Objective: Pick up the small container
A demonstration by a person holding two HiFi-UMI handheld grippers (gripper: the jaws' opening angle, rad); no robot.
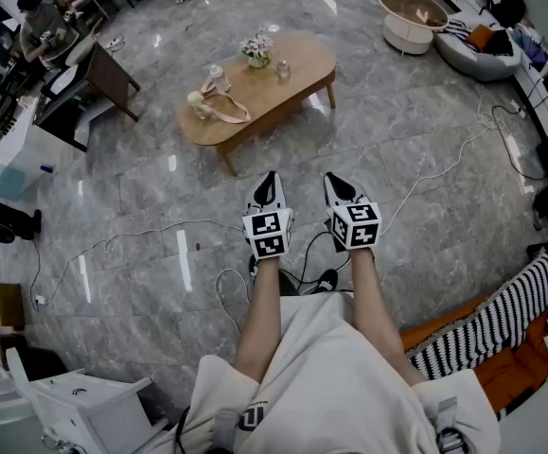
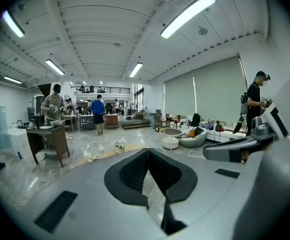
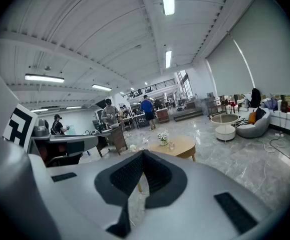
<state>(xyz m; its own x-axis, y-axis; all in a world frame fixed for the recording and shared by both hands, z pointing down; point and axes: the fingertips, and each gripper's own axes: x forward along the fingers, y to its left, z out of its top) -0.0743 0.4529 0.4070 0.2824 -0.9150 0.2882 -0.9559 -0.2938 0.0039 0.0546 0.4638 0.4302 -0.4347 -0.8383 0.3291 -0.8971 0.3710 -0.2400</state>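
Both tongs are clenched on nothing: the left tongs and right tongs hang side by side over the floor, well short of the oval wooden tabletop. The small container, which I take to be the clear jar, stands on that tabletop just beside the flower vase (a bottle stands toward the other end). Hazards from here: arriving with the tongs clenched would shove the jar over instead of gripping it; a wide approach could strike the vase; the bottle could be mistaken for the target; loose cables on the floor could snag a foot.
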